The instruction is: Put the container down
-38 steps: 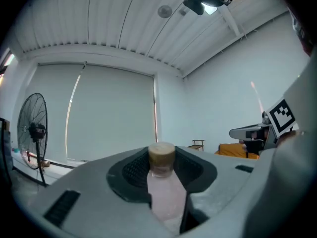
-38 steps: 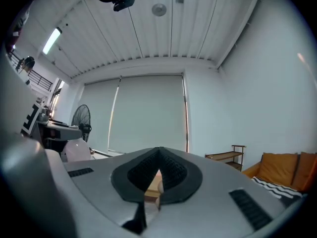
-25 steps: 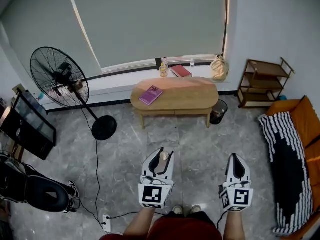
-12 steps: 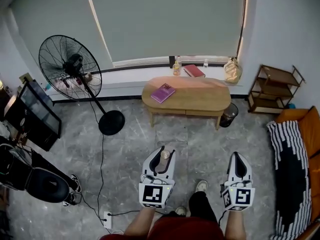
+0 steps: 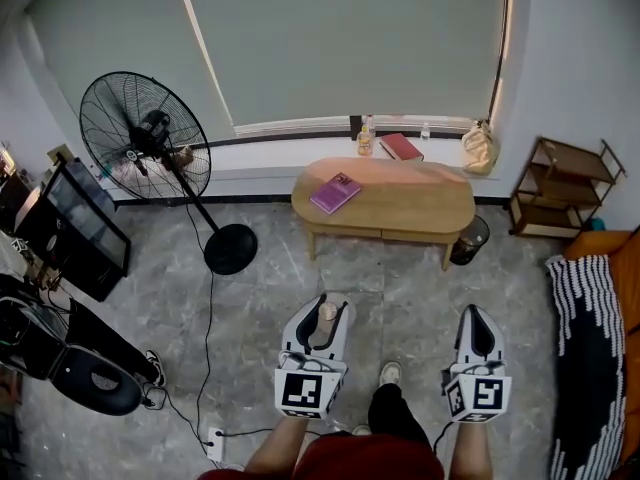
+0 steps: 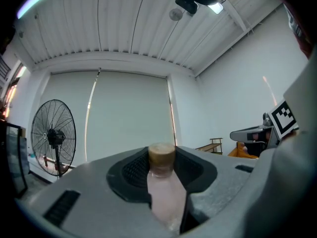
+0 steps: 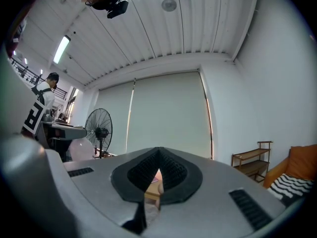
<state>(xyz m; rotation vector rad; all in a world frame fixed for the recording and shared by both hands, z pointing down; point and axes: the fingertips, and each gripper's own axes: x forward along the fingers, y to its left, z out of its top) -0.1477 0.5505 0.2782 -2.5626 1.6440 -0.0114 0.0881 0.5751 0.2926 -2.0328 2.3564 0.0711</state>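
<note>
My left gripper (image 5: pixel 327 309) is shut on a small container, a pale pink bottle with a brown cap (image 5: pixel 328 311), held upright over the grey floor. In the left gripper view the bottle (image 6: pixel 162 185) stands between the dark pads (image 6: pixel 130 171), its cap poking above them. My right gripper (image 5: pixel 474 320) is beside it at the same height, jaws shut with nothing in them; in the right gripper view the pads (image 7: pixel 143 170) meet at their tips (image 7: pixel 157 172). A low oval wooden table (image 5: pixel 405 200) stands ahead near the window.
A purple book (image 5: pixel 336 192) lies on the table; a red book (image 5: pixel 402 146) and small bottles (image 5: pixel 365 140) sit on the sill. A standing fan (image 5: pixel 148 146) is at the left, a bin (image 5: pixel 468 240) and wooden shelf (image 5: pixel 570 190) at the right, a striped sofa (image 5: pixel 592 348) nearer right.
The view has swung left and advanced, so table and fan sit further right. A leg has stepped forward between the grippers. Both grippers hold their pose, bottle still gripped.
</note>
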